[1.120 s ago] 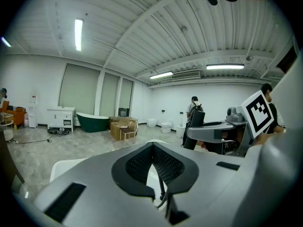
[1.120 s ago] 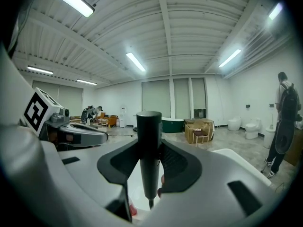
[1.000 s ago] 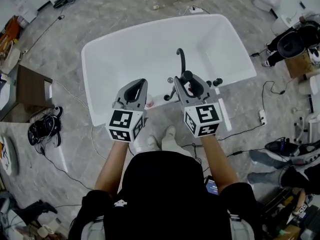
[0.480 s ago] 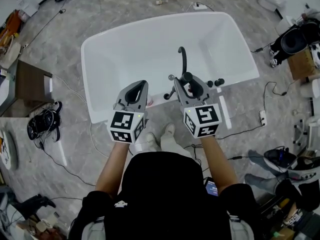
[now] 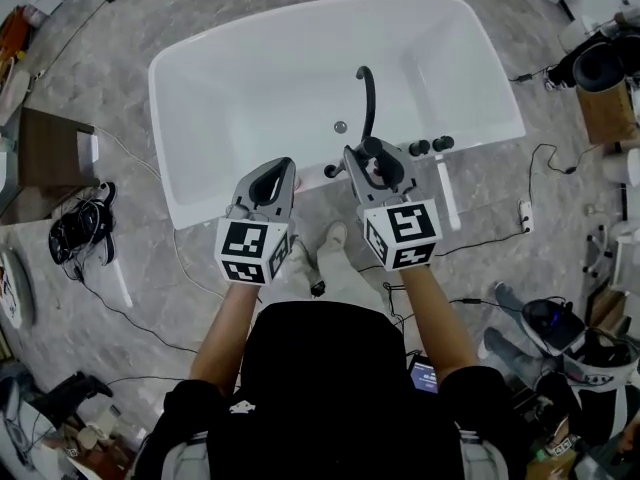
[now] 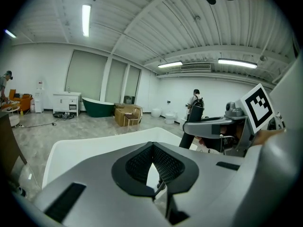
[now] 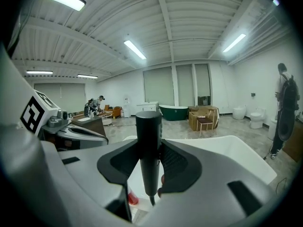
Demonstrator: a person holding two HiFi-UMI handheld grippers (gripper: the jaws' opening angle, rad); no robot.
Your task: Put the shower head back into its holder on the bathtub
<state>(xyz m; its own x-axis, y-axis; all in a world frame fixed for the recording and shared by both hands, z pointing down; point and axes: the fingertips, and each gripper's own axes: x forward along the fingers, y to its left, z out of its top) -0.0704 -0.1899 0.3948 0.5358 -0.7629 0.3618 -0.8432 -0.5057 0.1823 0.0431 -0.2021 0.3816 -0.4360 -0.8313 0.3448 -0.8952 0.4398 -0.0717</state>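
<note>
Black short-sleeved top [image 5: 320, 388]; left gripper [image 5: 283, 165], right gripper [image 5: 367, 152] grey.

Grey marble floor [image 5: 120, 28]; brown side table [image 5: 50, 163]; ribbed white ceiling [image 7: 189, 22], strip lights [image 7: 135, 49].

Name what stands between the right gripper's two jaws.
The black shower head stands there, upright and clamped between the right gripper's pads, with its thin tail pointing down. The right gripper view shows it plainly.

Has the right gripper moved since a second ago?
Yes, slightly. Against the tap knobs on the bathtub, the right gripper with the shower head has dropped back from just beyond them to level with them.
</note>
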